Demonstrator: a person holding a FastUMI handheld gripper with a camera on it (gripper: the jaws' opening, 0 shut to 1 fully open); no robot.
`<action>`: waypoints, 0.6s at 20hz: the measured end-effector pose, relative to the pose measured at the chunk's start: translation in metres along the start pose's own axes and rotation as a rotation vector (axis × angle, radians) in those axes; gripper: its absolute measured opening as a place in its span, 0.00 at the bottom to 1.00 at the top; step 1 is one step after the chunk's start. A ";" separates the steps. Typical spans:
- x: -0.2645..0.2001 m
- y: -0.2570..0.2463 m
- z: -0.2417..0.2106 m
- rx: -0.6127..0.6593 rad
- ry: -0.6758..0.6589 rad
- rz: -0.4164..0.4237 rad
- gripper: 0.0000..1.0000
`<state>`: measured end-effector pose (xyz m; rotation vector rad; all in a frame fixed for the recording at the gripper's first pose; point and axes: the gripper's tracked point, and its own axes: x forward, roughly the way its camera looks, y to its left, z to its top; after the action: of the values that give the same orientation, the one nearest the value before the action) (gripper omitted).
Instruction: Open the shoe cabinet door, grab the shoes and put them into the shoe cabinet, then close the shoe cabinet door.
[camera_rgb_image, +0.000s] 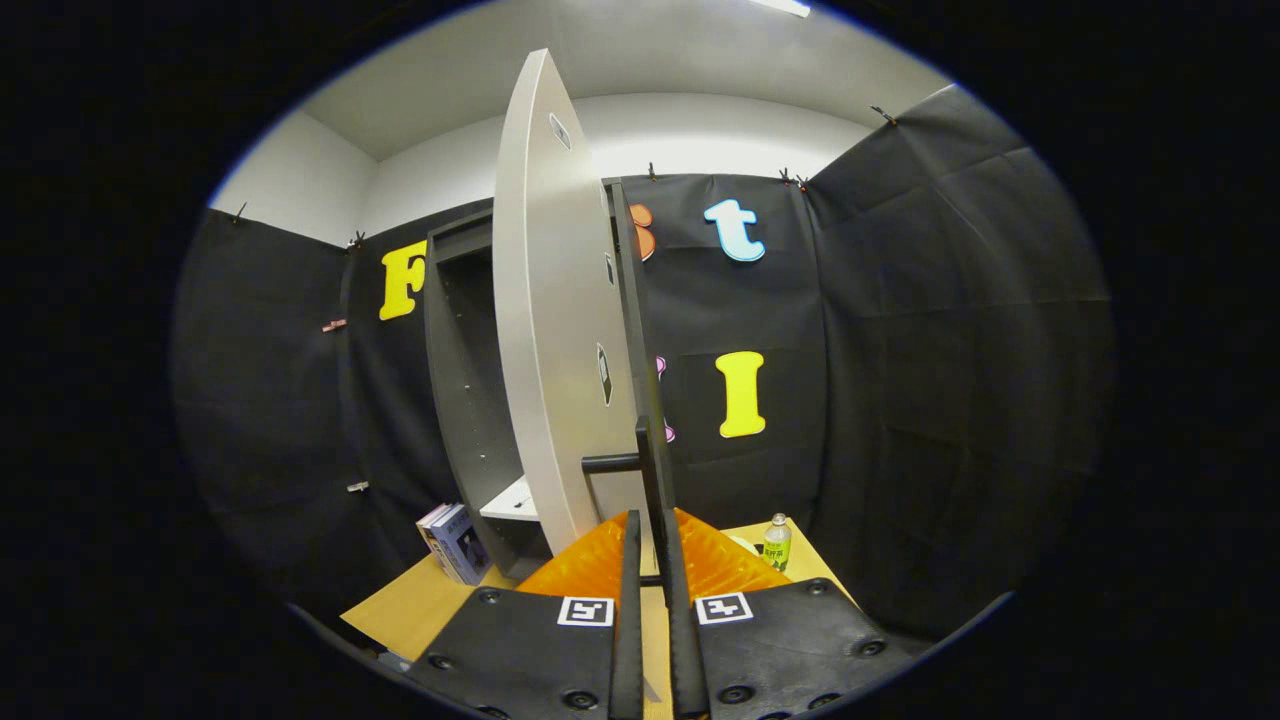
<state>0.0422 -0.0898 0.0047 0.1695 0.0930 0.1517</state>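
The dark grey shoe cabinet (455, 330) stands on a wooden table with its door (550, 330) swung wide open toward me. I see the door almost edge-on, its pale inner face turned left. A dark bar handle (648, 455) runs down the door's edge with a short stub sticking out to the left. My gripper (652, 530) is shut on the lower part of this handle, which passes between the two fingers. Inside the cabinet a white shelf (512, 500) shows low down.
A book (455, 540) leans against the cabinet's left foot. A small bottle (777, 541) stands on the wooden table (420, 605) to the right of the door. Black cloth walls close the booth on the left, back and right.
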 end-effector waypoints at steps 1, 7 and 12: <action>-0.007 0.004 -0.002 0.009 0.005 -0.002 0.15; -0.048 0.041 -0.040 -0.022 0.101 0.020 0.33; -0.060 0.103 -0.112 -0.014 0.269 0.117 0.88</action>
<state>-0.0435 0.0193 -0.0825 0.1399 0.3505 0.2913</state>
